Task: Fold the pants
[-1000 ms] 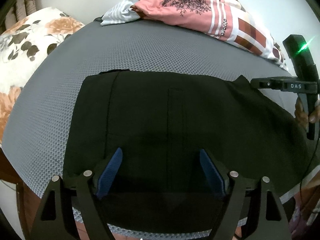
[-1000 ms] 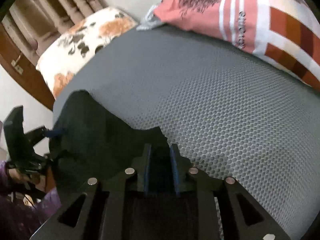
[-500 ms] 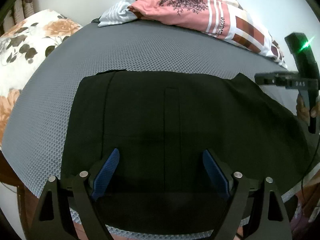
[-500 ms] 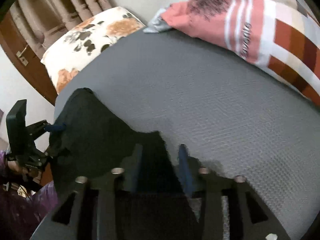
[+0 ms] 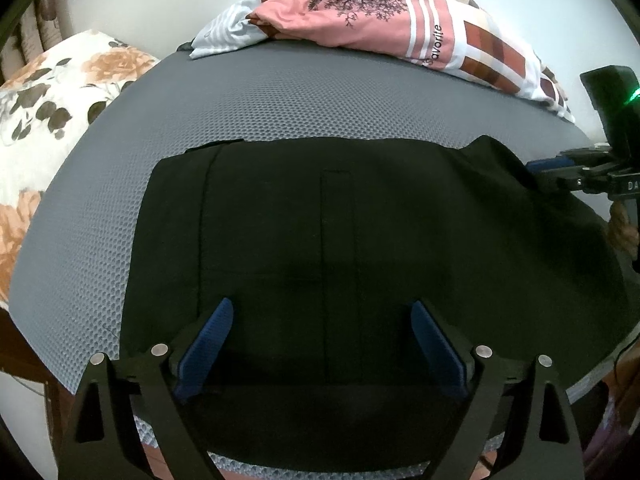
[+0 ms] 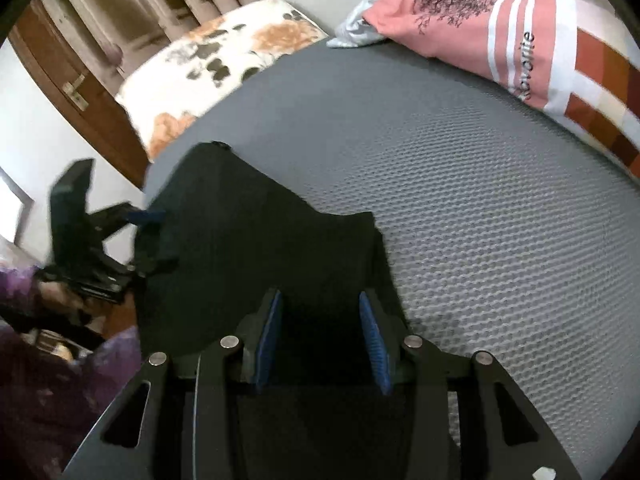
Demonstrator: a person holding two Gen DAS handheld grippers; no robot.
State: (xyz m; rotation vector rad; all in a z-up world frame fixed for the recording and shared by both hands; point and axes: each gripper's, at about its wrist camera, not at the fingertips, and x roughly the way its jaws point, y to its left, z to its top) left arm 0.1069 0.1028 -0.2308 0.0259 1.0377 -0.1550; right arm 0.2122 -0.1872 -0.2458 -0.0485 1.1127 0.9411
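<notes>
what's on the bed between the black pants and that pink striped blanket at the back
Nothing: in both wrist views only bare grey mesh mattress cover separates the black pants from the pink striped blanket.

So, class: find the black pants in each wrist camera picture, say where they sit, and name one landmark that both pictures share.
Left wrist view: the black pants fill the centre and lower half, spread flat on the grey mat.
Right wrist view: the black pants lie lower left of centre, reaching down between the fingers.
Shared landmark: the pink striped cloth, top right in the right wrist view too.
</notes>
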